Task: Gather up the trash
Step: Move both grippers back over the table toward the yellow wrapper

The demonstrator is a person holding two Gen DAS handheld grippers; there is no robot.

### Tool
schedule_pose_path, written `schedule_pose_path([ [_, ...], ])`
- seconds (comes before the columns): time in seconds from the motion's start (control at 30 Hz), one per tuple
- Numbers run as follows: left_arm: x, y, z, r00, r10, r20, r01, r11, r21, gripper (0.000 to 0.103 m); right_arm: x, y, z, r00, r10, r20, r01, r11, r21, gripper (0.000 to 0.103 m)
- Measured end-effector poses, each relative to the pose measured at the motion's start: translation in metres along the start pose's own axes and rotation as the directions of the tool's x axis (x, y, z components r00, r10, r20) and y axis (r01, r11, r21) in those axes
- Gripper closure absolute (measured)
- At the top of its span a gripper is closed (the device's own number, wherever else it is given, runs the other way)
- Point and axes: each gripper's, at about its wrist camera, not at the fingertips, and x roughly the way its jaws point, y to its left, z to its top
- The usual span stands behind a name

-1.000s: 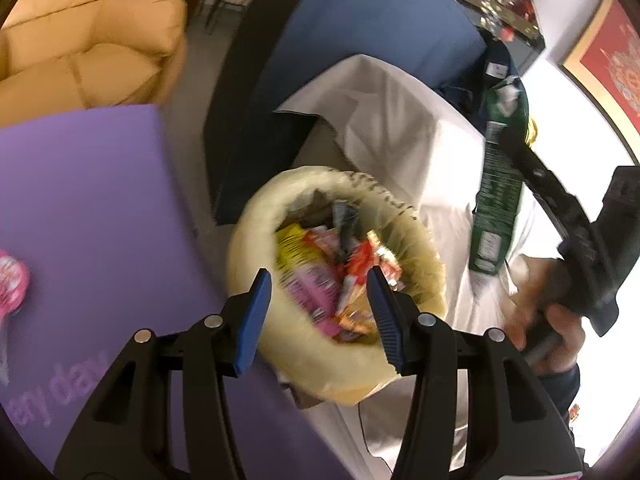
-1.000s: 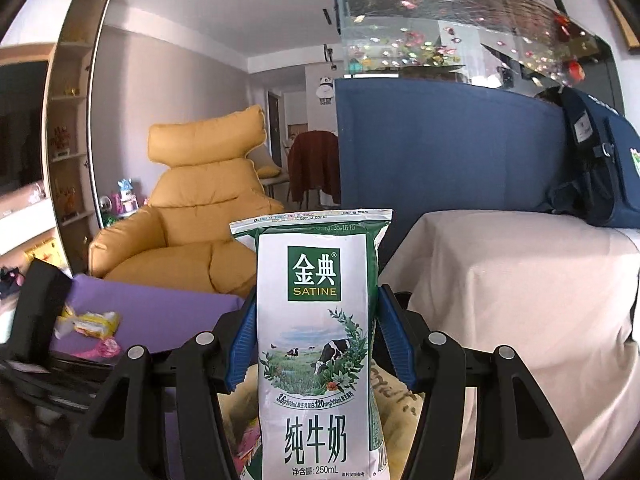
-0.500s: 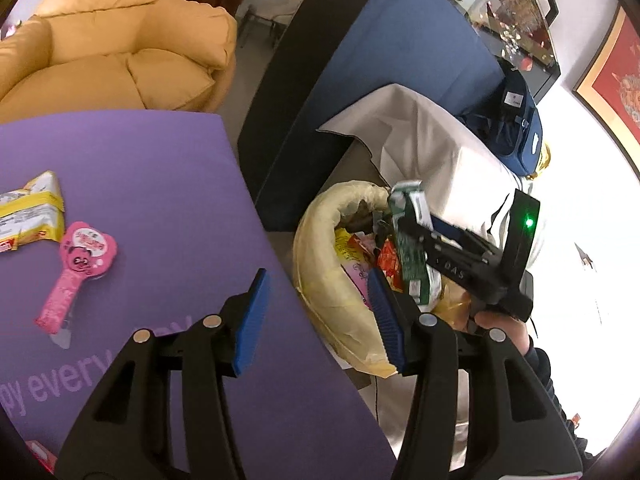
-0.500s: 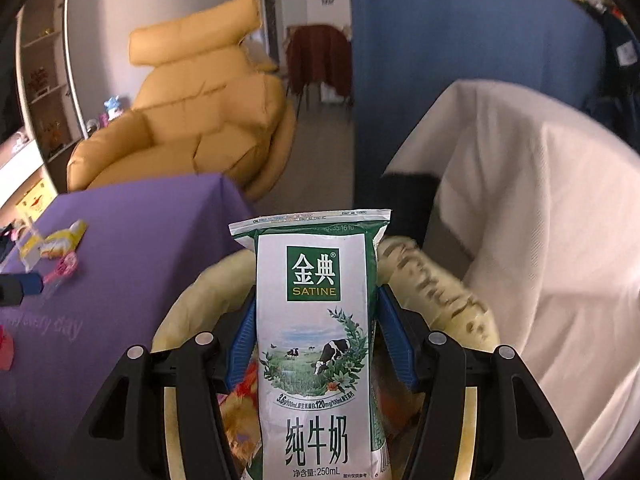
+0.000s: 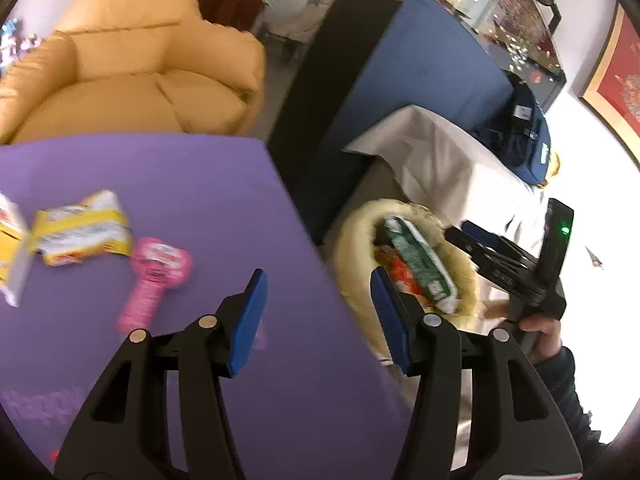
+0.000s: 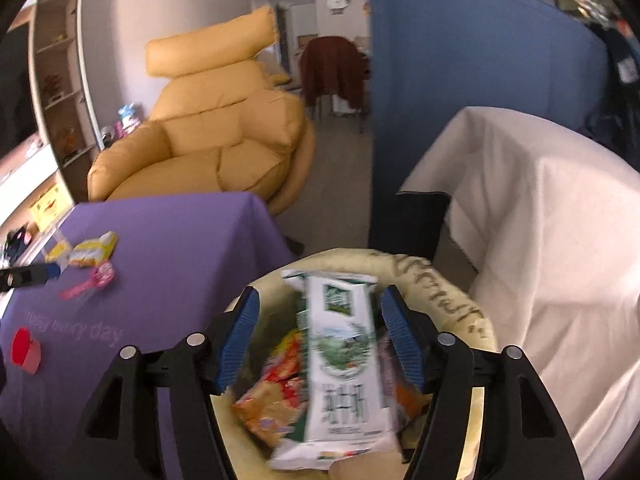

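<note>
Right hand-held gripper [image 6: 319,338] jaws just opened, apart w/ glossy flat milk pouch [image 6: 342,364] loose between, over round bin [image 6: 448,300]; left hand-held gripper [image 5: 316,320] apart, empty.

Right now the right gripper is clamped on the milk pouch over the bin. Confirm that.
Not clamped. In the right wrist view the right gripper has just been opening, and the milk pouch sits loose between its pads, over the bin.

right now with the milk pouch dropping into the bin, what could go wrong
The milk pouch is loose between the right gripper's just-opened jaws, landing on a heap of wrappers in the bin; it may perch high or slide out. The left gripper, open and empty, could misjudge the pink wrapper, which lies close beside the yellow pack.
</note>
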Motion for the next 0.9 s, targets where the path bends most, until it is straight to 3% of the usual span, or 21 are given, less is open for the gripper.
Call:
schedule_pose_path([
  [0.27,-0.041,0.060,0.006,0.989,0.129,0.066,-0.128,0.992,-0.020,0.052,0.009,0.072,-0.004,0.974,0.215,-0.072,-0.222,0.970,-0.104,0.043],
  [0.47,-0.054,0.107,0.015,0.974,0.199,0.109,-0.194,0.979,-0.055,0.052,0.018,0.125,-0.012,0.949,0.295,-0.110,-0.311,0.934,-0.176,0.043],
  [0.57,-0.039,0.123,0.024,0.973,0.213,0.088,-0.210,0.977,-0.042,0.052,0.030,0.145,-0.016,0.939,0.312,-0.144,-0.335,0.924,-0.182,0.043],
  [0.73,0.014,0.145,0.047,0.979,0.202,-0.021,-0.202,0.979,-0.012,0.052,0.050,0.165,-0.025,0.918,0.349,-0.187,-0.375,0.917,-0.133,0.043],
  [0.9,0.048,0.159,0.062,0.975,0.217,-0.051,-0.217,0.976,0.001,0.052,0.063,0.179,-0.036,0.906,0.364,-0.216,-0.391,0.915,-0.099,0.043],
])
